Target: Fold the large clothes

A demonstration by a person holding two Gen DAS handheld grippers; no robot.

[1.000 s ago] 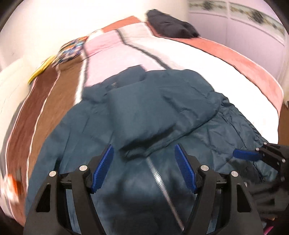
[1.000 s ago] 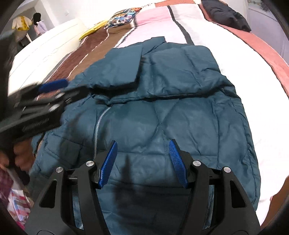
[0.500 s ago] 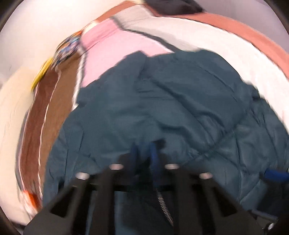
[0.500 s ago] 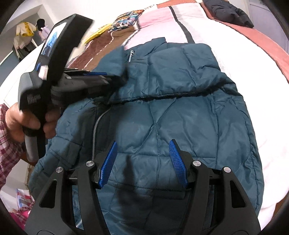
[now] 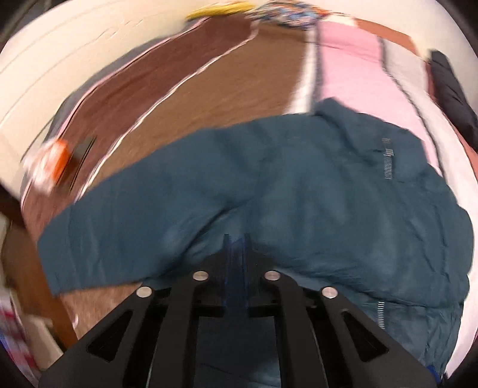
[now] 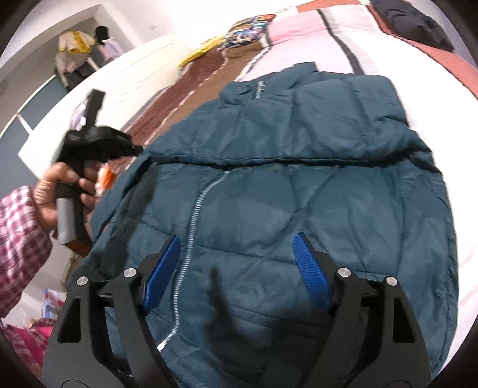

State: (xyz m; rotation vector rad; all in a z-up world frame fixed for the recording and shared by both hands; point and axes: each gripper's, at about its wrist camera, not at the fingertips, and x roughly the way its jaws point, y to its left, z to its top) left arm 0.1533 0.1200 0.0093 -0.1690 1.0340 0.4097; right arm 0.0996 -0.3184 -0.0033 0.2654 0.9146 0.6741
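Observation:
A dark teal puffer jacket (image 5: 298,194) (image 6: 298,194) lies front up on the bed, its zipper (image 6: 194,215) running down the middle. One sleeve (image 5: 119,223) stretches out flat to the left over the brown stripe. My left gripper (image 5: 236,241) is nearly shut and its jaws are opening; a pinch of jacket fabric bunches between the pads. The right wrist view shows it (image 6: 131,147) at the jacket's left edge, held by a hand (image 6: 59,191). My right gripper (image 6: 237,238) hovers over the lower body with its jaws opening wide and nothing gripped between them.
The bed has a striped blanket (image 5: 209,89) in brown, pink and white. A black garment (image 6: 412,21) lies at its far right, a colourful pillow (image 6: 248,27) at the far end. An orange-and-white item (image 5: 50,161) sits at the bed's left edge. A checked sleeve (image 6: 18,238) is at the left.
My left gripper shut on the sleeve that lay folded over the jacket and swung left, so the sleeve now lies spread out. The right gripper stayed in place and its jaws widened.

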